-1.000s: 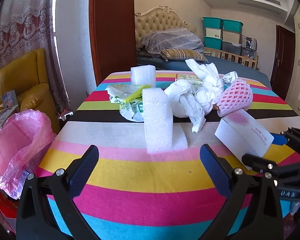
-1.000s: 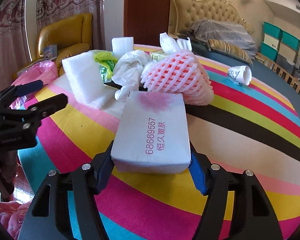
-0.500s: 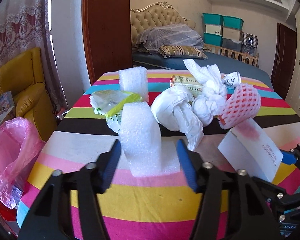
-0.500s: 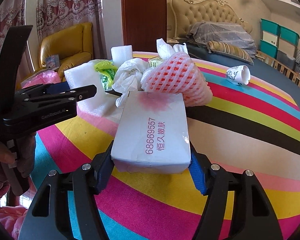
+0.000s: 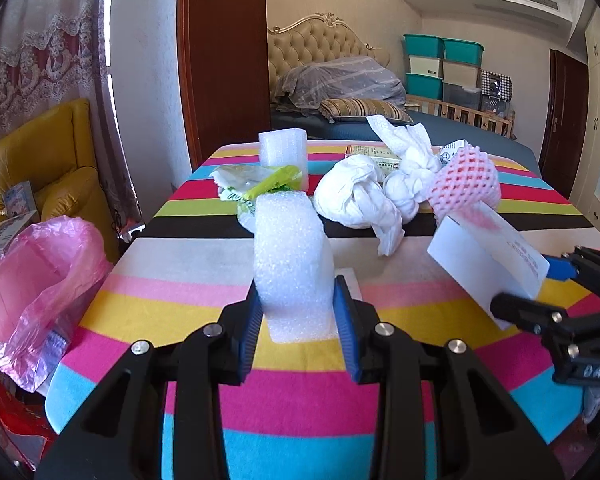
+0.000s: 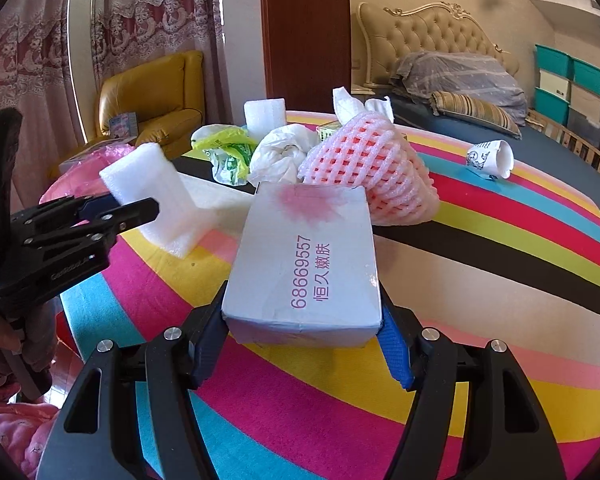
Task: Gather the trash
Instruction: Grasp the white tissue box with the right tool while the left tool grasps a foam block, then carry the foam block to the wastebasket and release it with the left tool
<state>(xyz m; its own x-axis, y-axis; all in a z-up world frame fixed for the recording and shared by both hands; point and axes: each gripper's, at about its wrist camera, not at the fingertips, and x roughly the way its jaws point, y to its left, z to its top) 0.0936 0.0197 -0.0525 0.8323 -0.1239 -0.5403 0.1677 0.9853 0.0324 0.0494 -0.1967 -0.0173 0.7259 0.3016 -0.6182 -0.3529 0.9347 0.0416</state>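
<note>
On the striped table [image 5: 300,404] a white foam block [image 5: 292,256] stands upright. My left gripper [image 5: 296,312] is closing on it, and both blue pads press its lower sides. The right wrist view shows the same foam block [image 6: 160,196] in the left gripper [image 6: 128,206], near the table's left edge. My right gripper [image 6: 302,316] is shut on a white box [image 6: 300,264] with purple print, held just above the table. In the left wrist view that box [image 5: 484,256] and the right gripper [image 5: 528,286] are at the right.
Behind lie a pink foam net [image 5: 464,184], crumpled white bags [image 5: 352,196], a green-yellow bag [image 5: 260,188], a second foam block [image 5: 283,152] and a paper cup [image 6: 492,158]. A pink trash bag [image 5: 36,280] hangs open left of the table, near a yellow armchair [image 5: 40,168].
The left gripper moved forward around the foam block and its jaws went from wide open to pressing on it. The right gripper kept the white box almost still.
</note>
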